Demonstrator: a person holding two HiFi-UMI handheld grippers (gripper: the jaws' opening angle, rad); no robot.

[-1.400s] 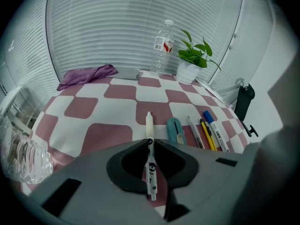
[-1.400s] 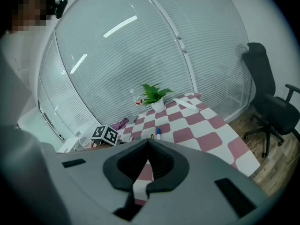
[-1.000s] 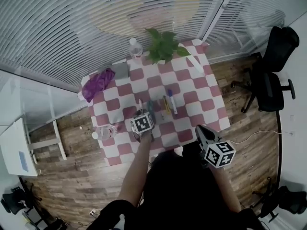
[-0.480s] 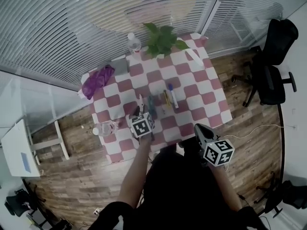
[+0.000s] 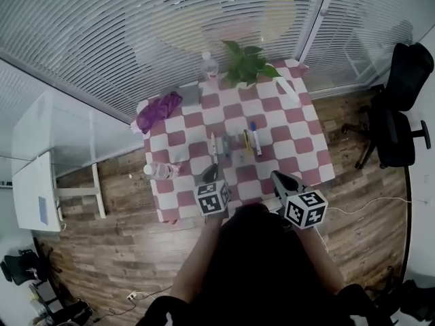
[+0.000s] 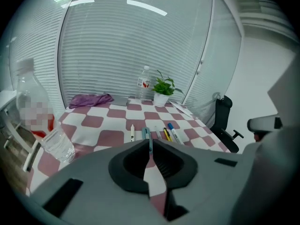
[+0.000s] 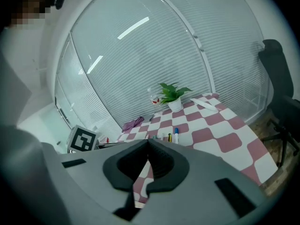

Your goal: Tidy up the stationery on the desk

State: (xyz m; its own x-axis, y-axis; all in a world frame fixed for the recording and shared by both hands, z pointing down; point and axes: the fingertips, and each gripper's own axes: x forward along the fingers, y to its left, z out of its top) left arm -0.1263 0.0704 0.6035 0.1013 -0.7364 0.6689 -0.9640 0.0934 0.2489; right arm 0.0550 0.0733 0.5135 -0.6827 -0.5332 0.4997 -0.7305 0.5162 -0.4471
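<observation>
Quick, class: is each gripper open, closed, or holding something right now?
Left gripper: closed, jaw tips together, holding nothing.
Right gripper: closed, jaw tips together, holding nothing.

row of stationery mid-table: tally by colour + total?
White pen: 1
Blue-grey stick-shaped piece: 1
Thin grey piece (too small to identify): 1
Yellow-and-black pen: 1
White marker with blue cap: 1
Total: 5
</observation>
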